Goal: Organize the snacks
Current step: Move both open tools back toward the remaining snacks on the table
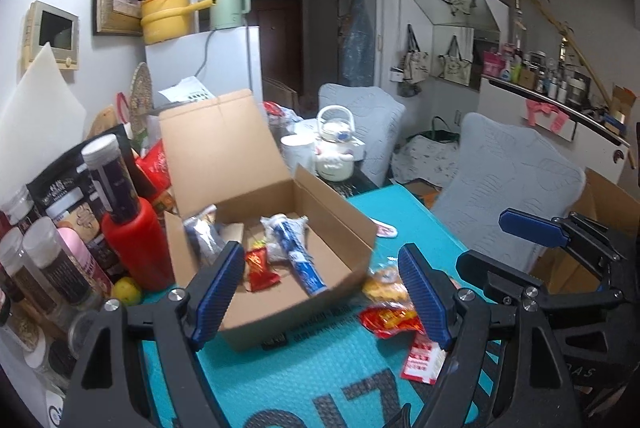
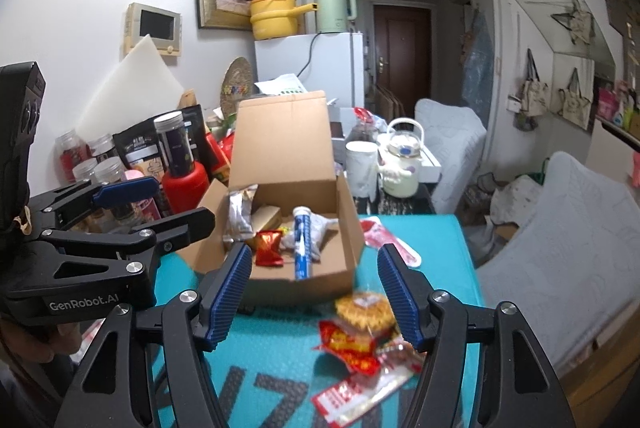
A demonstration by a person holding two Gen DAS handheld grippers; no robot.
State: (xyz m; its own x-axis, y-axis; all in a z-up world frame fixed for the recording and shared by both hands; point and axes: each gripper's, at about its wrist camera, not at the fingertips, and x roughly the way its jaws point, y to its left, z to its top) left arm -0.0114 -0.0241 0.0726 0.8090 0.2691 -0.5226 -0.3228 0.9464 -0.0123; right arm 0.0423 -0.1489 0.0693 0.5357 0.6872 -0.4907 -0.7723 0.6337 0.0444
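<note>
both grippers are hovering with jaws apart and holding nothing, the left gripper over the near wall of the cardboard box and the right gripper just above the loose snack packets lying on the teal table beside that box. judging by this, some snacks are already sitting in the box and the next move is calling for a descent and a pinch on one crinkly packet. jars are crowding the left side, while open room is lying to the right toward the table's edge and the chair.
</note>
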